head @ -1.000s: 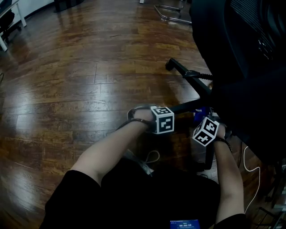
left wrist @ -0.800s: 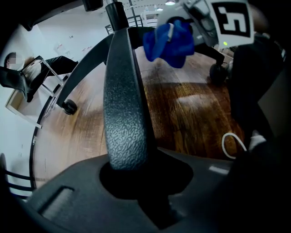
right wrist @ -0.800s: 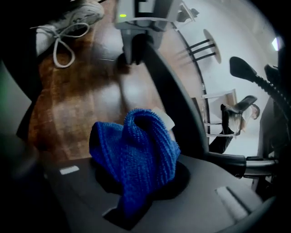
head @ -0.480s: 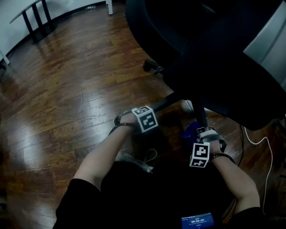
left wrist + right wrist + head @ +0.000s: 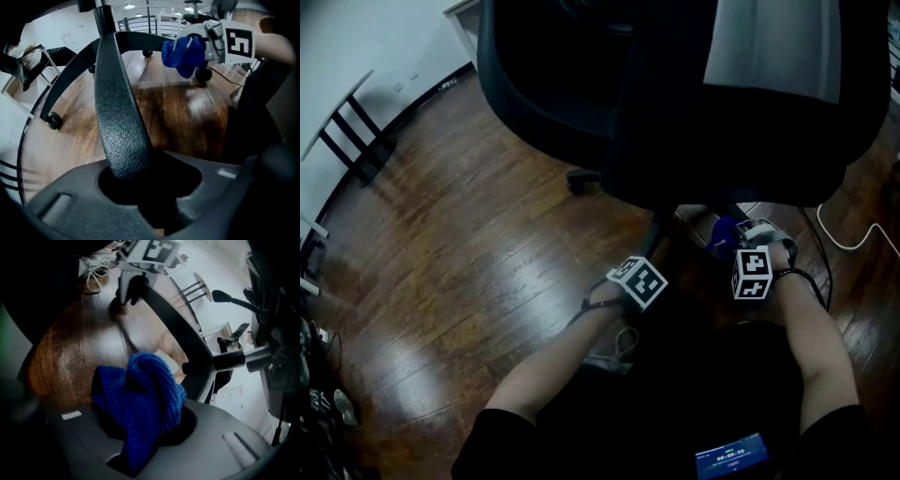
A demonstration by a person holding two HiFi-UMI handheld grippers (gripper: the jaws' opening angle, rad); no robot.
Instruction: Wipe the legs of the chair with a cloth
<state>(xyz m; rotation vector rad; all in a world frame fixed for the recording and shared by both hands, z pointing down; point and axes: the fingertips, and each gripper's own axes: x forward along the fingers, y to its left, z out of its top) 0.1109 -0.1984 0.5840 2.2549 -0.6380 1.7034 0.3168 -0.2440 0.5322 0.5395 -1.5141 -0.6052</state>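
- Straddling the near chair leg (image 5: 119, 108) with the left gripper (image 5: 154, 197), jaws narrow, just eased apart.
- Clamping blue cloth (image 5: 140, 390) in the right gripper (image 5: 140, 432), right of it.

The left hand-held gripper (image 5: 147, 187) has shifted, its jaws having just been opening round the chair leg (image 5: 119, 117).

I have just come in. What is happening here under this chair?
A person works below the seat of an office chair with a tool in each hand. The right tool is shut on a blue cloth, held near the chair's base. The left tool has one chair leg between its jaws, which have just been opening.
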